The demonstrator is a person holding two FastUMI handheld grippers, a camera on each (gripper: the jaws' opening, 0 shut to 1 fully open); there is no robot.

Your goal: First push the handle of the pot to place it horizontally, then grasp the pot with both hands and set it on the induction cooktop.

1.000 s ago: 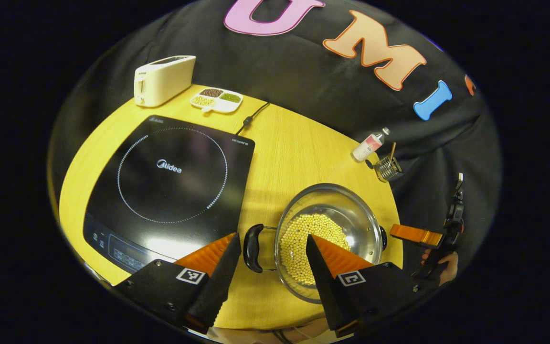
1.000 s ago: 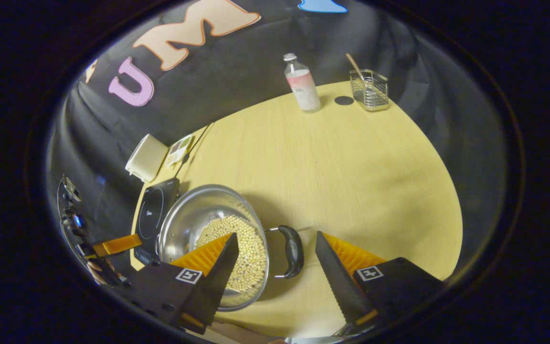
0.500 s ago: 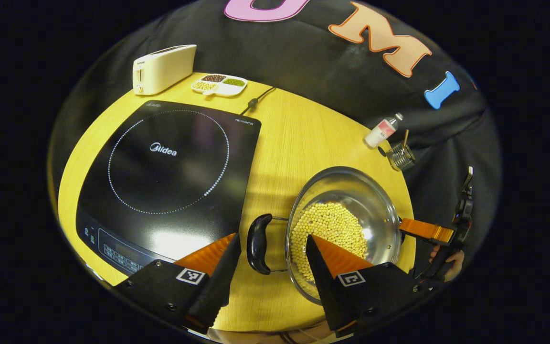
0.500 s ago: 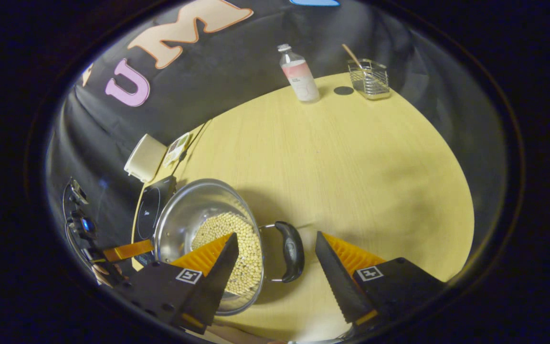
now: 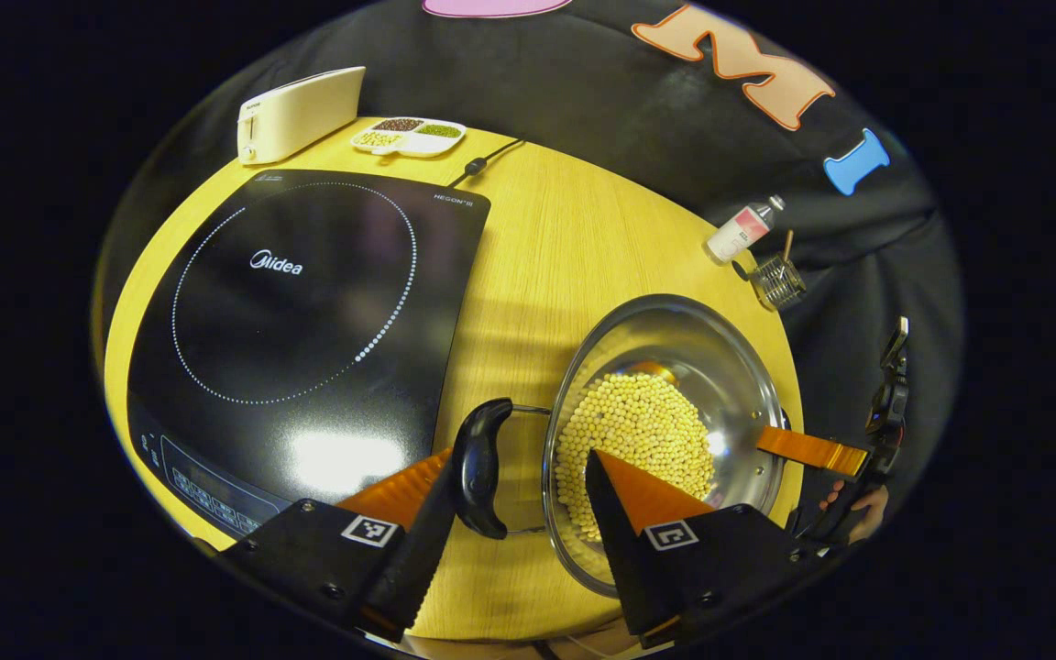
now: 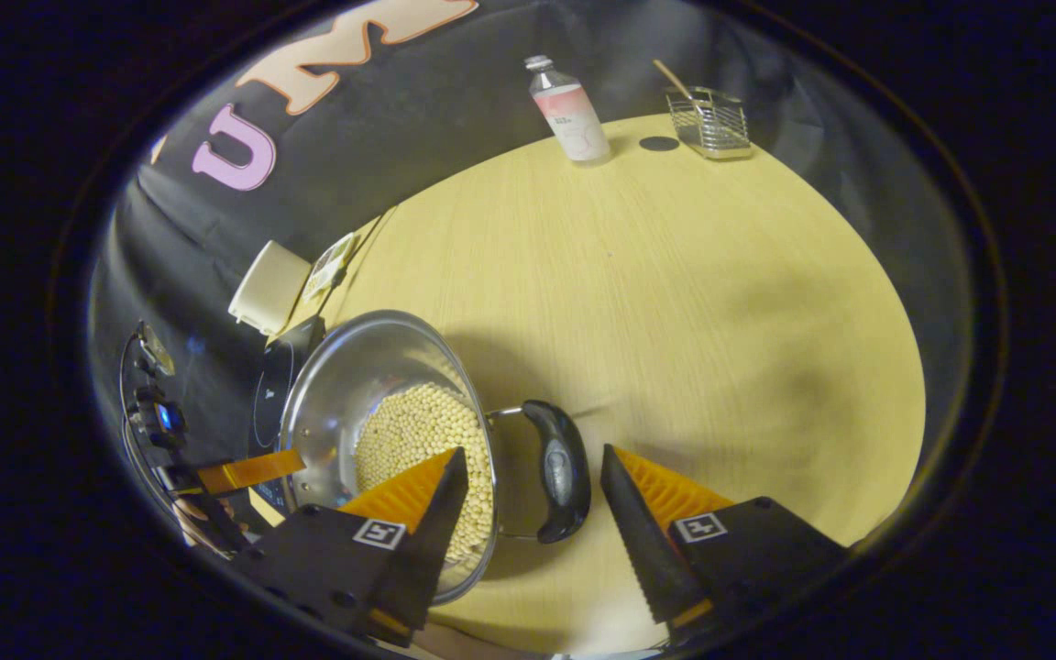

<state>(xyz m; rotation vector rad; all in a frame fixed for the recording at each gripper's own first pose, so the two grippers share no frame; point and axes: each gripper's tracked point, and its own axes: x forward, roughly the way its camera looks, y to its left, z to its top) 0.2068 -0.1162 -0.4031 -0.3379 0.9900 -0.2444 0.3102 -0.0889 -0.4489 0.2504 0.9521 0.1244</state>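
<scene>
A steel pot (image 5: 675, 344) holding yellow beans (image 5: 638, 431) stands on the wooden table (image 5: 546, 247), right of the black induction cooktop (image 5: 299, 302). My left gripper (image 5: 514, 500) is open, and the pot's black left handle (image 5: 478, 463) lies between its fingers, close to the left one. In the right gripper view the pot (image 6: 354, 376) sits at lower left. Its other black handle (image 6: 560, 467) lies inside my open right gripper (image 6: 528, 500). The right gripper (image 5: 812, 449) also appears past the pot's far rim, and the left gripper (image 6: 244, 469) beyond the pot.
A cream toaster (image 5: 299, 115) and a divided dish (image 5: 409, 136) stand behind the cooktop, whose cord (image 5: 482, 165) runs off the back edge. At the table's right end are a bottle (image 6: 569, 110), a wire basket (image 6: 711, 119) and a dark disc (image 6: 658, 143). A hand (image 5: 858, 509) holds the right gripper.
Both grippers have moved forward and lower, so each pot handle now lies deeper between the open fingers. The pot itself has stayed put on the table.
</scene>
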